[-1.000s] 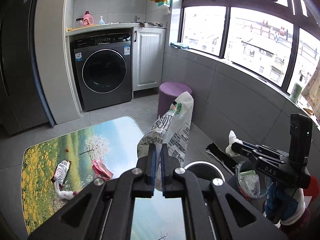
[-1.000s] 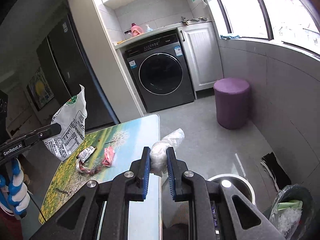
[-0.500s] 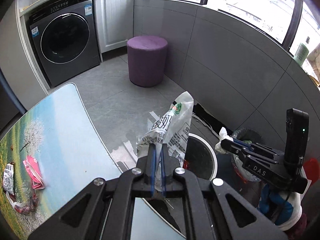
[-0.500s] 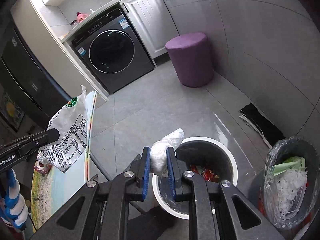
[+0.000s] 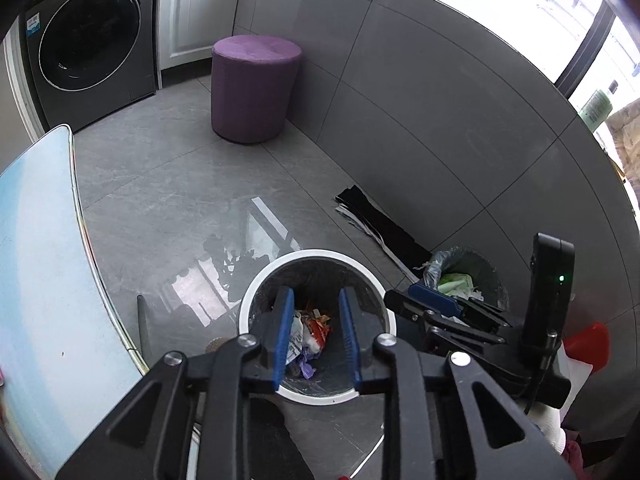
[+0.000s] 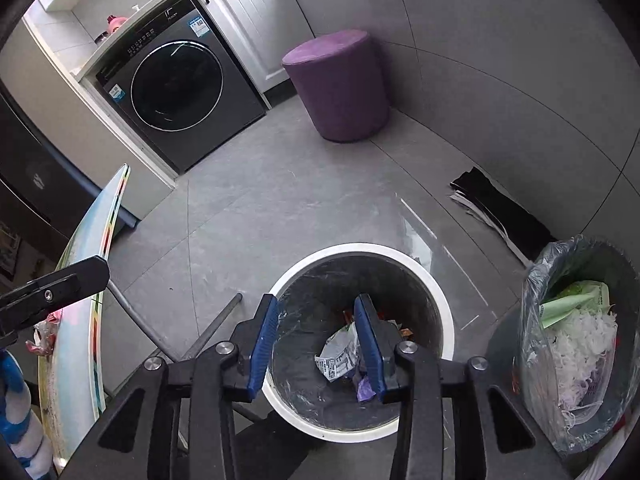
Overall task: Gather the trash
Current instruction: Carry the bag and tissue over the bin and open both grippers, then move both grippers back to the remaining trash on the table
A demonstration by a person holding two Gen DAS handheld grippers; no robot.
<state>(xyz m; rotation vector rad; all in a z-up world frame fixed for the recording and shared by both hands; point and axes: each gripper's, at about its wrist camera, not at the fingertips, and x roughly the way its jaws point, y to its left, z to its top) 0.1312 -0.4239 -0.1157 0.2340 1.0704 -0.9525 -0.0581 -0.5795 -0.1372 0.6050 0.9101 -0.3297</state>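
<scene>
Both of my grippers hang over the white-rimmed trash bin (image 5: 256, 292), pointing steeply down into it. My left gripper (image 5: 316, 336) has its blue pads (image 5: 284, 332) apart with nothing between them; its jaws have just been opening, and the printed white bag it carried now lies in the bin as a crumpled wrapper (image 6: 340, 354), among red and orange scraps and a bit of purple. My right gripper (image 6: 316, 344) is likewise spread, its jaws also just opening, and no trash sits between its pads (image 6: 262, 344); I see only the bin's dark liner and the litter below them. From the left camera, the right gripper (image 5: 436, 312) shows at the right, just past the bin's rim, with a small green light on the camera unit above it.

To the right of the bin stands a second bin with a plastic liner (image 6: 544, 280), holding white shreds and a green-and-white packet. A black strip of folded material (image 6: 500, 208) lies on the grey floor tiles against the far wall. Farther back are a purple stool (image 6: 340, 84) and a dark front-loading washing machine (image 6: 180, 88) beside a white cabinet door. At the left edge is the table with the printed landscape top (image 5: 36, 260); in the right camera a few pink and white scraps (image 6: 46, 330) lie on it, near my gloved left hand (image 6: 16, 412).
</scene>
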